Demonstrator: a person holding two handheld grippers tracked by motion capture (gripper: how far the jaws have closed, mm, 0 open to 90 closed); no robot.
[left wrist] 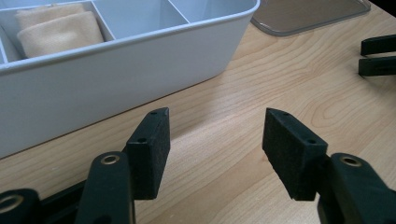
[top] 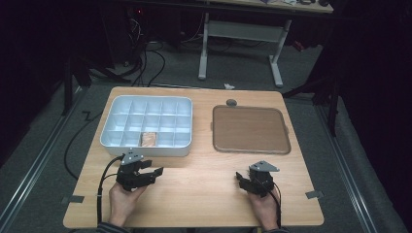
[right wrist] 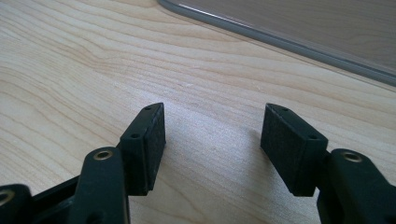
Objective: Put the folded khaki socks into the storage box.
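Both hand-held grippers, left (top: pixel 156 174) and right (top: pixel 239 177), rest wide open and empty on the worktop (top: pixel 204 179), so the left should rise over the organizer's (top: pixel 145 146) near wall before descending squarely onto the folded cloth (top: pixel 148 139) in its front compartment.

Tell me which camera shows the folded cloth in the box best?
The left gripper view: the tan cloth is near and large, folded in one compartment of the white box. The high view shows it small and blurry. The right gripper view faces the table and lid instead.
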